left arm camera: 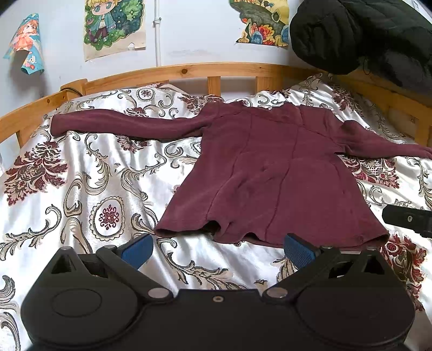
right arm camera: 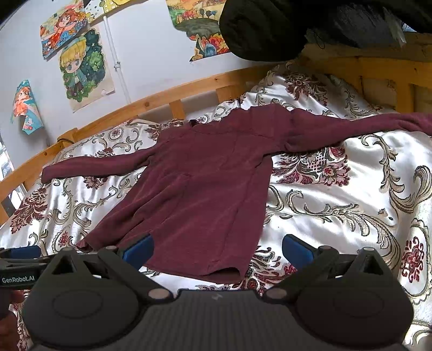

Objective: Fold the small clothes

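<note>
Hovering my left gripper (left arm camera: 218, 249) spread wide and empty, just short of the top's (left arm camera: 270, 172) hem; my right gripper (right arm camera: 217, 249) gapes too, one finger (right arm camera: 139, 249) over the hem's edge. The maroon top lies flat on the bed (left arm camera: 81, 194), sleeves out sideways. Beyond: wooden rail (left arm camera: 189, 70), posters (left arm camera: 113, 25), dark coat (left arm camera: 364, 35).
</note>
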### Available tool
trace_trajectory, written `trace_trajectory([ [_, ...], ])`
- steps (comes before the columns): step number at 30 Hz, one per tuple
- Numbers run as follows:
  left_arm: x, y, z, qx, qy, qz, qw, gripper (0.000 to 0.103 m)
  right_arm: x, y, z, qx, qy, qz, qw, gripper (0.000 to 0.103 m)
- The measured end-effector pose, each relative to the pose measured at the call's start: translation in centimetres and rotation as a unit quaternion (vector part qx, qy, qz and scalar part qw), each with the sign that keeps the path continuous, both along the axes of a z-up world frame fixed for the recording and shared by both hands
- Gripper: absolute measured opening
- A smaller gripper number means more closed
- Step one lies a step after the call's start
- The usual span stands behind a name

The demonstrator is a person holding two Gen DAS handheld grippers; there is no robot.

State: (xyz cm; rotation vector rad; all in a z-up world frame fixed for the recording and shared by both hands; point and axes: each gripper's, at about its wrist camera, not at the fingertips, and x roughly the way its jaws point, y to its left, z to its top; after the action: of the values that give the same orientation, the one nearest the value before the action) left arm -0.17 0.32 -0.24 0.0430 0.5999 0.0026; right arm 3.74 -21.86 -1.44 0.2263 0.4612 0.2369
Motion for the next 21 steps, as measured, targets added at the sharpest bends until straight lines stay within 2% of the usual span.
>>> trace_trajectory([
  [21, 0.10, 0.22, -0.20, 0.002, 0.004, 0.000, 1.0000, 0.102, 0.07, -0.23, -0.03, 0.001, 0.000, -0.003, 1.000, 0.103],
])
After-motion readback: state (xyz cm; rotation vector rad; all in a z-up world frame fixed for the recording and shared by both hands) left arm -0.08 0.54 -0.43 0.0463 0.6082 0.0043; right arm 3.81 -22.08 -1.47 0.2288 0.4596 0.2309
